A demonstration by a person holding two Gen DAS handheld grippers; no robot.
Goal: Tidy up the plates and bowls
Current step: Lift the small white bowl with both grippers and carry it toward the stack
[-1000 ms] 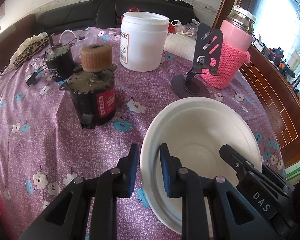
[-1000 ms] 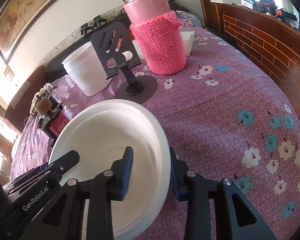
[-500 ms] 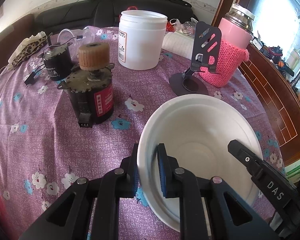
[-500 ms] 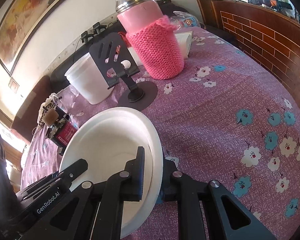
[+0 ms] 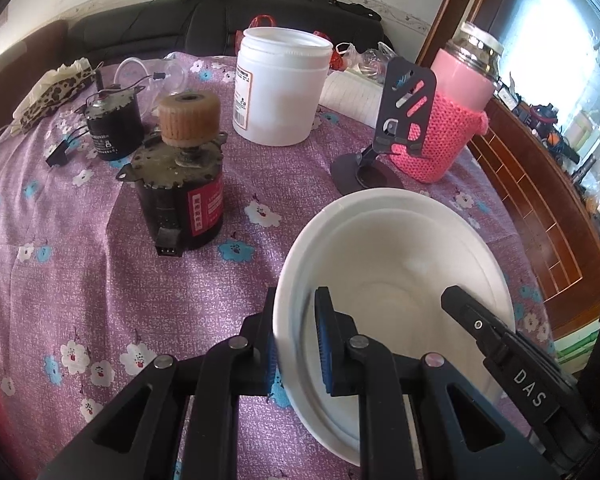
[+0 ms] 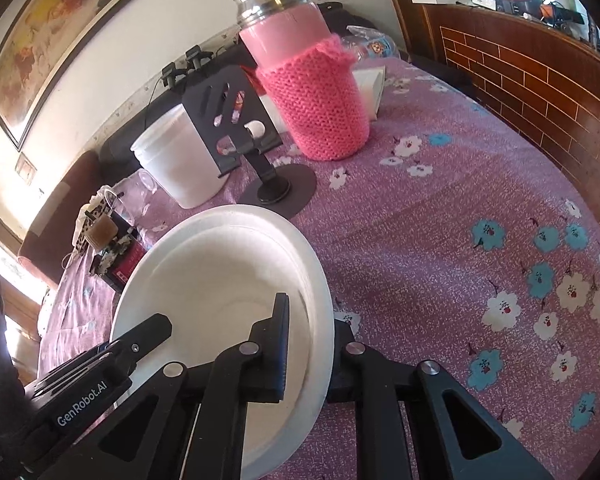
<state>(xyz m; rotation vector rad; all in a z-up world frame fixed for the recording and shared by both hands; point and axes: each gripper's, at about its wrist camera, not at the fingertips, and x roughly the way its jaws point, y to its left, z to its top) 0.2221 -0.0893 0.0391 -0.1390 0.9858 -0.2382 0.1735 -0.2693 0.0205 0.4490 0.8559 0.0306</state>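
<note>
A white bowl (image 5: 396,256) is gripped on opposite rims by the left gripper (image 5: 296,340) and the right gripper (image 6: 312,344), each closed across the wall. It is held above a purple floral tablecloth (image 6: 440,240), near a phone stand (image 5: 404,120) and a pink knitted flask (image 6: 316,80).

My left gripper (image 5: 298,338) is clamped on the near-left rim of the white bowl (image 5: 396,276), one finger inside, one outside. My right gripper (image 6: 310,344) pinches the opposite rim the same way, its fingers closed against the wall.
</note>
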